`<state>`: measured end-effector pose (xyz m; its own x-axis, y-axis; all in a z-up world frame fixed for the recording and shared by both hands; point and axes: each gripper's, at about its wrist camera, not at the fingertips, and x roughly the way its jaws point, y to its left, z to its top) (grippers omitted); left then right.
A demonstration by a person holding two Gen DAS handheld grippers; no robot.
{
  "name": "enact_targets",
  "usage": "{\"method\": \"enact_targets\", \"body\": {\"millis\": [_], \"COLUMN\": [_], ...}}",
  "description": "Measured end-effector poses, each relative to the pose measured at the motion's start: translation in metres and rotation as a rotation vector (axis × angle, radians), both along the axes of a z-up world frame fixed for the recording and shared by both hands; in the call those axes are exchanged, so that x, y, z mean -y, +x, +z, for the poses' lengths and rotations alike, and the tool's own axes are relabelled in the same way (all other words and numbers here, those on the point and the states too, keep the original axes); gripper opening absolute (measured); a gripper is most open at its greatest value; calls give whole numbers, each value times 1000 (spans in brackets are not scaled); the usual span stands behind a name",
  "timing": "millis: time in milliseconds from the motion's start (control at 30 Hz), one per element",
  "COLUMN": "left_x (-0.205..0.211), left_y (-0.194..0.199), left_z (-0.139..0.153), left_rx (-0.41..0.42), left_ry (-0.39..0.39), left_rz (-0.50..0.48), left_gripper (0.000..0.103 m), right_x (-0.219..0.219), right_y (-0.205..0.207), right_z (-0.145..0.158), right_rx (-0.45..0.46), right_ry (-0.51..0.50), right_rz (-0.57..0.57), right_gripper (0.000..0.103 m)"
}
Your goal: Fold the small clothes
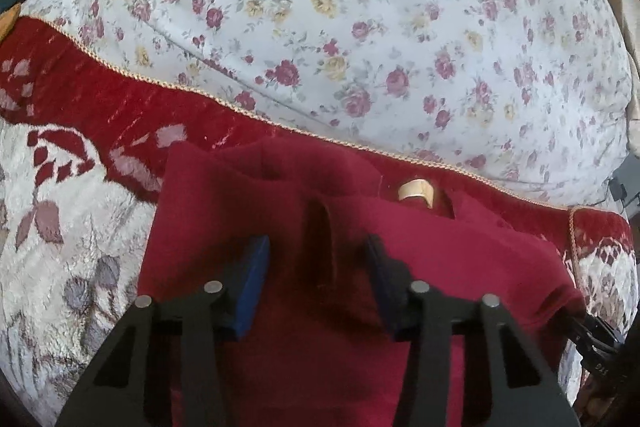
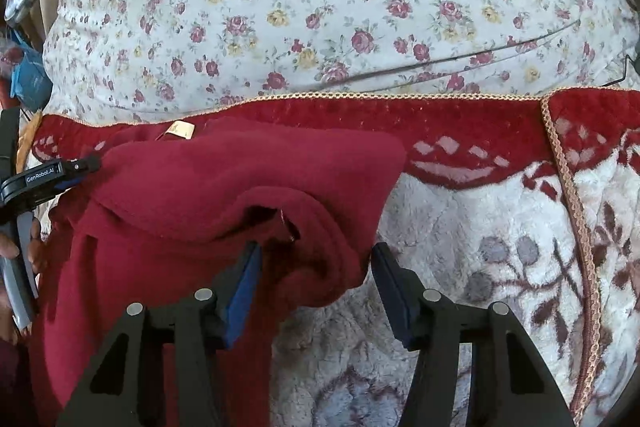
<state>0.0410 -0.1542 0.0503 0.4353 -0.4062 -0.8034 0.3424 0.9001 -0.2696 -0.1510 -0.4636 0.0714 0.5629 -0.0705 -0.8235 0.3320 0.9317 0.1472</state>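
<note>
A dark red fleece garment (image 1: 420, 267) lies on a red and white plush blanket (image 1: 72, 227), with a cream neck label (image 1: 416, 191) showing at its far edge. My left gripper (image 1: 318, 263) stands open over the garment, and a raised ridge of cloth runs between its blue pads (image 1: 256, 267) without touching them. In the right wrist view the garment (image 2: 200, 187) is bunched at its right corner. My right gripper (image 2: 316, 275) is open around that bunch, which lies against the left pad (image 2: 246, 279). The left gripper (image 2: 76, 169) shows at the garment's left side.
A floral sheet (image 1: 320, 7) covers the bed behind the blanket's gold braided edge (image 2: 360, 95). Blue and grey items (image 2: 24, 75) lie at the far left. A thin dark cable (image 2: 480, 55) crosses the sheet. A person's hand (image 2: 16, 247) holds the left tool.
</note>
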Motion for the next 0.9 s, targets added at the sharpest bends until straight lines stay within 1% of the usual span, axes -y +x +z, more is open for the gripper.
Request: {"method": "enact_targets", "body": {"millis": [33,67,133,200,267,300,333,367,433,500,567,600,633,700,733,767,800,867,900], "left_x": [0,0,-2,-2,-2,-2,-3,-2,-2,1,3,5,7,13,16,19,19,17,15], "left_y": [-2,-3,-5,-5,-7,-8,-8,-8,-8,-7,-3,-2,-3,-6,-7,-8,-7,-7,-6], "left_z": [3,6,9,10,12,13,13,12,8,0,-12,-15,-15,-13,-13,-13,-12,-11,-9], "left_rx": [16,32,31,3,-6,-21,-46,-61,-68,-90,-128,-134,-122,-108,-114,-111,-108,-112,-118], "left_ry": [8,10,-8,-49,-75,-103,-140,-154,-149,-117,-104,-105,-107,-127,-126,-114,-115,-135,-151], "left_rz": [8,17,21,13,9,-2,-16,-20,-7,1,12,10,3,-31,-48,-60,-65,-75,-75], "left_gripper": [48,52,60,60,60,61,68,78,82,82,82,82,82,66,50,41,39,21,19], "right_x": [1,1,1,2,2,2,2,2,3,3,3,3,2,2,2,2,2,3,3], "right_y": [-1,-1,-2,-2,-3,-3,-3,-3,-4,-4,-4,-3,-3,-2,-2,-2,-2,-2,-2], "right_z": [1,2,2,2,2,2,2,2,2,2,1,1,1,1,1,1,1,2,2], "right_rx": [4,6,7,5,3,2,0,-1,-1,0,-3,-4,-5,-7,-8,-9,-8,-2,-2], "right_ry": [4,6,8,9,12,13,13,13,15,22,31,31,29,23,22,24,30,37,34], "right_rz": [-1,-2,-5,-6,-5,-4,-2,-1,-5,-13,-12,-10,-9,-8,-7,-7,-7,-9,-9], "right_gripper": [61,61,61,61,61,61,61,62,63,64,64,64,64,64,64,64,64,66,66]}}
